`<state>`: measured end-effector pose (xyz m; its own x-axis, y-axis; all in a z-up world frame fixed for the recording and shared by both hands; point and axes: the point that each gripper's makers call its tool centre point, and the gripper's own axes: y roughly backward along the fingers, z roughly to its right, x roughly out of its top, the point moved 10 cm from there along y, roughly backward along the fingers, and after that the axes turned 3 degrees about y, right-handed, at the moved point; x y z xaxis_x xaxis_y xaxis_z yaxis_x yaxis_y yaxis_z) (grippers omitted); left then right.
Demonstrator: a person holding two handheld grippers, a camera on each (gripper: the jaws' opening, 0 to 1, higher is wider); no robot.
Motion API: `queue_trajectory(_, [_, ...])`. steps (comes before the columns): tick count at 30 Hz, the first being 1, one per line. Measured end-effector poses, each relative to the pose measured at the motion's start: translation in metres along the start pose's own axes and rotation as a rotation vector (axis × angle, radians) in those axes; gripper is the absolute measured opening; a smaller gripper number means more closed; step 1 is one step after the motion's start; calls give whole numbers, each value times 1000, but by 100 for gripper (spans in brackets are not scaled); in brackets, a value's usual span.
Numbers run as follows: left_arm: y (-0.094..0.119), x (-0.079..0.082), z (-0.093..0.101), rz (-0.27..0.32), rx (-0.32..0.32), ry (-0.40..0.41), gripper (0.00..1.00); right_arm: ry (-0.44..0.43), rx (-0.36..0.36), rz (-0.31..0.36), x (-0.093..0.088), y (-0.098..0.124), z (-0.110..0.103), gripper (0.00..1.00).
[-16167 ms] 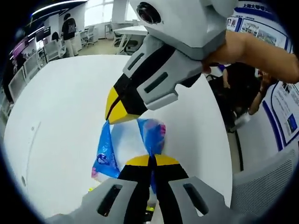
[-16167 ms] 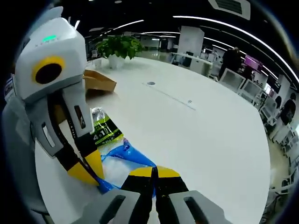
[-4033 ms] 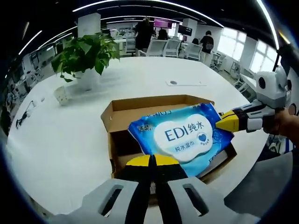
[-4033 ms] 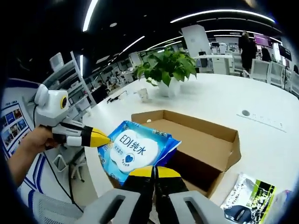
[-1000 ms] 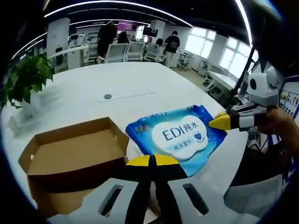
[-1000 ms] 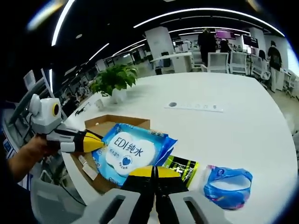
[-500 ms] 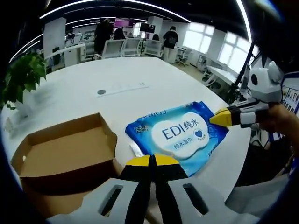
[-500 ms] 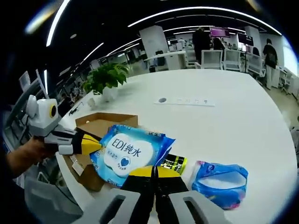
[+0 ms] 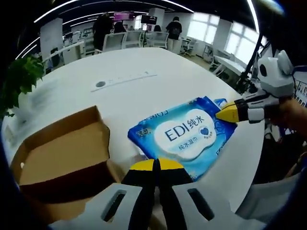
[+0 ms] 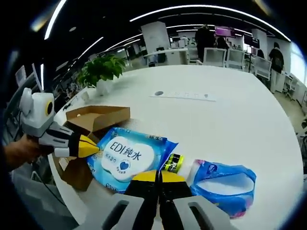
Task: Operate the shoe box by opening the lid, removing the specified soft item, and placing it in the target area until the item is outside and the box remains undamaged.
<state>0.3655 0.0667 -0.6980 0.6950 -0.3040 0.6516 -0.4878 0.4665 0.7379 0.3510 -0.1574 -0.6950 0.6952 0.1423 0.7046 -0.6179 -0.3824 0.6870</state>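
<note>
A blue wet-wipes pack (image 9: 184, 136) marked EDI is held flat just above the white table, outside the box. My left gripper (image 9: 156, 165) is shut on its near edge, and my right gripper (image 9: 229, 113) pinches the far corner from the right. In the right gripper view the pack (image 10: 125, 154) sits between my right gripper (image 10: 157, 176), shut on its edge, and my left gripper (image 10: 89, 146) clamping the opposite end. The open brown shoe box (image 9: 62, 153) stands to the pack's left, its inside bare cardboard (image 10: 96, 117).
A green-and-black packet (image 10: 173, 163) and a blue plastic bag (image 10: 225, 184) lie on the table (image 10: 216, 120) right of the pack. A potted plant (image 10: 100, 69) stands behind the box. Chairs and people are far off past the table.
Both grippers have carried the pack a little further from the box and lower towards the table. Their hold on it is unchanged.
</note>
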Motion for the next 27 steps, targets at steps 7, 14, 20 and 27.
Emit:
queue_trajectory(7, [-11, -1, 1, -38, 18, -70, 0, 6, -2, -11, -8, -9, 6, 0])
queue_trajectory(14, [-19, -4, 2, -70, 42, -139, 0, -14, 9, -9, -16, -18, 9, 0])
queue_trajectory(20, [-26, -7, 2, -96, 62, -203, 0, 9, 6, -23, -20, -25, 9, 0])
queue_trajectory(27, [-32, -9, 5, -122, 78, -279, 0, 22, 2, -40, -25, -32, 10, 0])
